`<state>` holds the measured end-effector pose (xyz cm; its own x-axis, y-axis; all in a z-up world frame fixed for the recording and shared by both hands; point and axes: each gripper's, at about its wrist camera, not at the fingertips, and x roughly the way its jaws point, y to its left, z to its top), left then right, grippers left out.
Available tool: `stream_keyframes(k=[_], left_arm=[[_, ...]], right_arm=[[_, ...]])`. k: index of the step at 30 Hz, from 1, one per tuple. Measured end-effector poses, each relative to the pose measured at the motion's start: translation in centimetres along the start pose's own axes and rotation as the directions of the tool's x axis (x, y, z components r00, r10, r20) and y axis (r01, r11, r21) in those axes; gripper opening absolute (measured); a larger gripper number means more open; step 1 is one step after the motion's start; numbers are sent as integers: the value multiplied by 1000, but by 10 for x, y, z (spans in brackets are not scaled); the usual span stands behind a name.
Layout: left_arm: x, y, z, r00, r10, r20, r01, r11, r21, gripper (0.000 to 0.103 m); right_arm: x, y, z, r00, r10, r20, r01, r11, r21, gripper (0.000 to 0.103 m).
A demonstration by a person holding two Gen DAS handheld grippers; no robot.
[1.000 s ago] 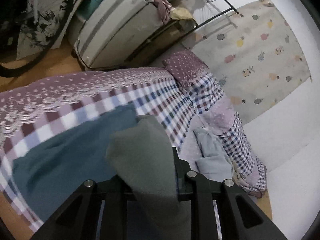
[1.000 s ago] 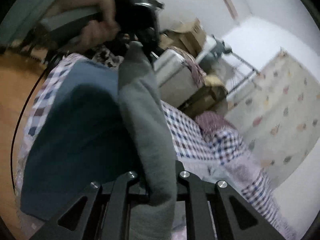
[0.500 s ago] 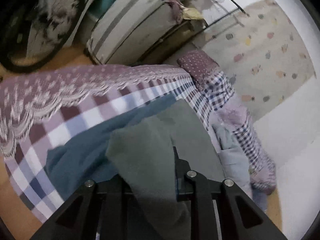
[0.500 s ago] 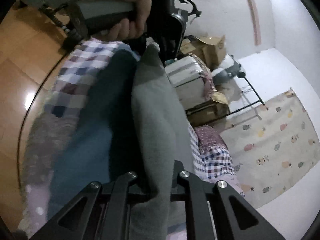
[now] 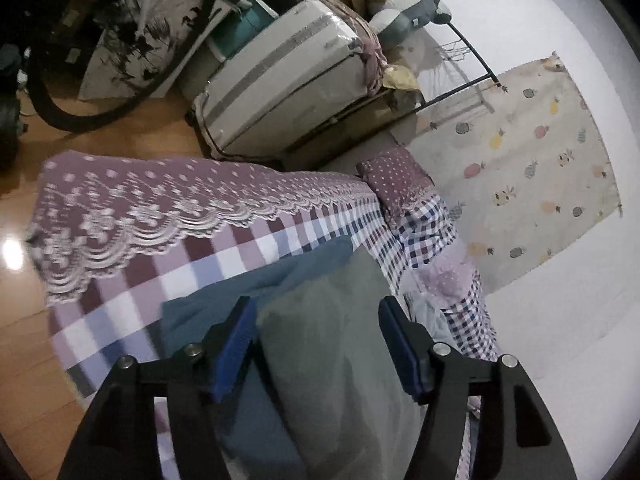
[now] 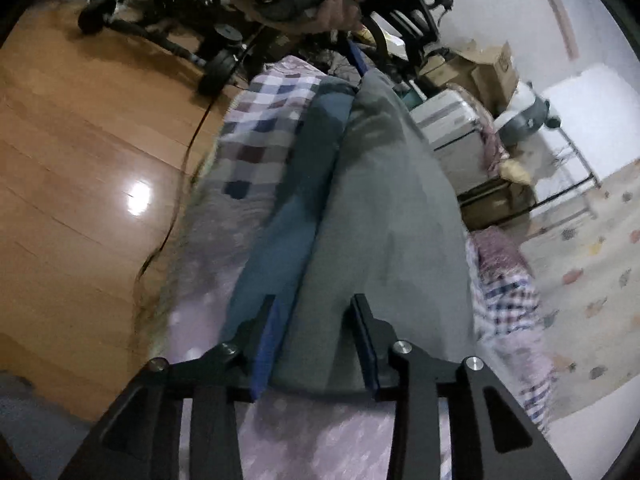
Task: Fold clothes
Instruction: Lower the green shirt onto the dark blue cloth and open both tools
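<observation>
Grey garment (image 5: 340, 344), seen from the left wrist camera, is lying flat on a blue garment (image 5: 248, 292), and both are resting on a bed covered with a checked sheet (image 5: 224, 256). The left gripper (image 5: 316, 344) is hovering over the near end of the grey cloth with its jaws standing wide apart and gripping nothing; the blue pads (image 5: 234, 344) are flanking the fabric on either side. A purple lace-edged cover (image 5: 132, 204) is draping over the far side of the bed. Beyond it, a pale suitcase (image 5: 288, 80) is standing on the wooden floor (image 5: 132, 128), and a fruit-patterned cloth (image 5: 532, 176) is hanging on the white wall to the right.

From the right wrist camera, the grey garment (image 6: 392, 232) is stretching away lengthwise down the bed, overlapping the blue garment (image 6: 288, 232) along its left edge. The right gripper (image 6: 316, 344) is sitting at the near end with its jaws moderately parted, one on each side of the grey hem, and not clamping it. At the far end, a hand (image 6: 340, 4) is holding the handle of the left gripper (image 6: 360, 60), whose blue pad is just above the far tip of the grey cloth. The wooden floor (image 6: 80, 184) is filling the left side, slightly blurred.
</observation>
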<state>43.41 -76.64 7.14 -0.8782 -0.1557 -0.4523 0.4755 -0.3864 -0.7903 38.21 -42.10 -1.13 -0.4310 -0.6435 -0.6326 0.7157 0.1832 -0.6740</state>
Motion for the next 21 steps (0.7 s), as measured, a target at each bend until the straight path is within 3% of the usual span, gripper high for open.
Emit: stream_keyframes(k=[2,5,12,16,21], left_arm=[[-18,-11,-5,999,-23,21,23,999,37,80],[-45,-42,-19,998,-57,35,51,988,149,85],[-98,-143,-66,987,-152,42,130,937,323,90],[-115,-206,-106,974,-222,36,192,902,386,93],[-125,-299,-172,954,-299,-19,267,820,506,95]], right_arm=[[-19,-10,-10,999,37,10,-38,997,66,44],[-51,-31,-30,995,84,52,-92,978,186,51],[-133,-82,-95,994,-37,99,-10,901,434,72],[-191,-117,-144,985,-143,93,62,807,588,78],[-262,-158,-210,960,-276,52,151,663,734,86]])
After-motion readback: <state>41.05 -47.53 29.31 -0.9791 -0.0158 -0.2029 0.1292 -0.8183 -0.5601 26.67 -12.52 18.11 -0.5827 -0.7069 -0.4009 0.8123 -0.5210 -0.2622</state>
